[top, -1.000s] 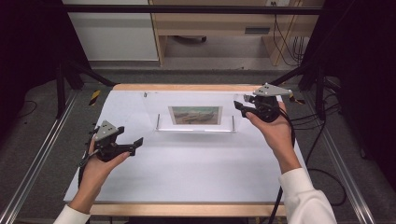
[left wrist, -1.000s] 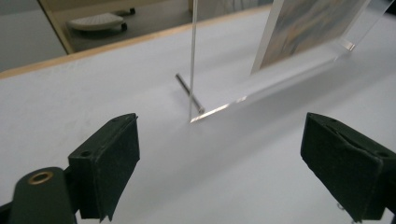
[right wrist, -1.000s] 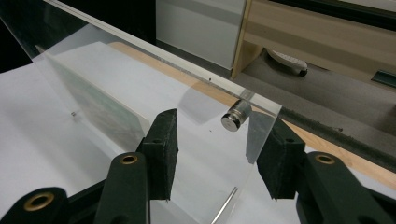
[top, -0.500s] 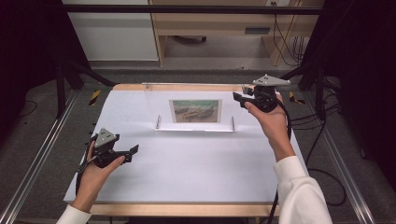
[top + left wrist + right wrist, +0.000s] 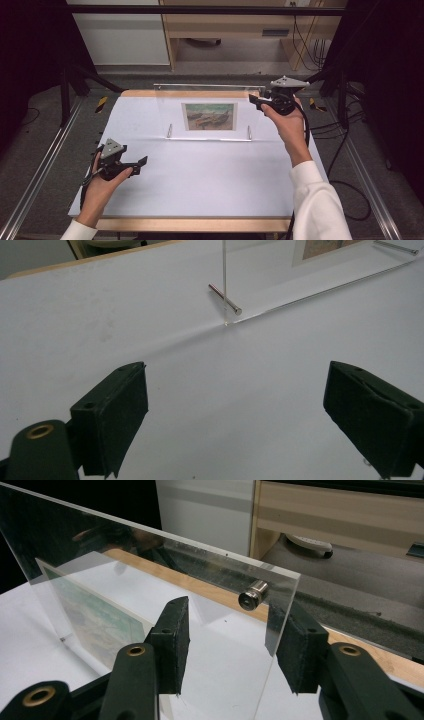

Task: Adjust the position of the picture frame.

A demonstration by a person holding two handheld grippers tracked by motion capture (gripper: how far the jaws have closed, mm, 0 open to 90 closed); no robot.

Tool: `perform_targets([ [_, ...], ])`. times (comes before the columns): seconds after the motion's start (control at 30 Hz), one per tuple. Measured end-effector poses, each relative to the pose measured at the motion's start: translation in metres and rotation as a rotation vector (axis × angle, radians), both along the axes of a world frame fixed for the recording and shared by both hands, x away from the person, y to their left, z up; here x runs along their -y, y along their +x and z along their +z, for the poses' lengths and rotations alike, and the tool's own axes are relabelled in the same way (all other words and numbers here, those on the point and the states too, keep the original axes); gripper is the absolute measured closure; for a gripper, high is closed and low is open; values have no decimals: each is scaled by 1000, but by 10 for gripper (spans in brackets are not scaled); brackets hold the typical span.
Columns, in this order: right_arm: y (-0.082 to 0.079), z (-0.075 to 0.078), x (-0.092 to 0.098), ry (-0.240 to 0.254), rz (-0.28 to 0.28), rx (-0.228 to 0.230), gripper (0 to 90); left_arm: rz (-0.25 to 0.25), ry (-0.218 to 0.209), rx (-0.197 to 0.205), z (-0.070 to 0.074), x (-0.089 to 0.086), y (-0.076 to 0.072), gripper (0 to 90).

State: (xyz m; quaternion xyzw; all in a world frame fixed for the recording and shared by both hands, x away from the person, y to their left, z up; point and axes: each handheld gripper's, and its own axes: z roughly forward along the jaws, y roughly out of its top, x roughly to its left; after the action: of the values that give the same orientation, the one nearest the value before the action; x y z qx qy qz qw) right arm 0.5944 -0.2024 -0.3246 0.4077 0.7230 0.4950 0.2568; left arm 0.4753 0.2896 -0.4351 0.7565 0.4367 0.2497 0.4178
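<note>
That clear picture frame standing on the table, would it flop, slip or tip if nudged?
The clear frame looks like a stiff acrylic sheet, so it probably won't flop. It stands upright on thin metal pegs, so a push at the top edge would likely tip it. Its glossy faces may slip between the right gripper's pads.

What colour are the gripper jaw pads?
Black, on both the left gripper and right gripper; clearest in the left gripper view.
</note>
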Motion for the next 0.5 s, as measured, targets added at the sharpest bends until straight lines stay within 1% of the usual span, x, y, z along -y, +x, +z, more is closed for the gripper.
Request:
perform_targets([
  [0.27,8,0,0,7,-7,-10,518,-4,-1,-7,-1,0,0,106],
  [0.5,16,-2,0,21,-18,-22,517,-9,9,-14,-1,-2,0,106],
])
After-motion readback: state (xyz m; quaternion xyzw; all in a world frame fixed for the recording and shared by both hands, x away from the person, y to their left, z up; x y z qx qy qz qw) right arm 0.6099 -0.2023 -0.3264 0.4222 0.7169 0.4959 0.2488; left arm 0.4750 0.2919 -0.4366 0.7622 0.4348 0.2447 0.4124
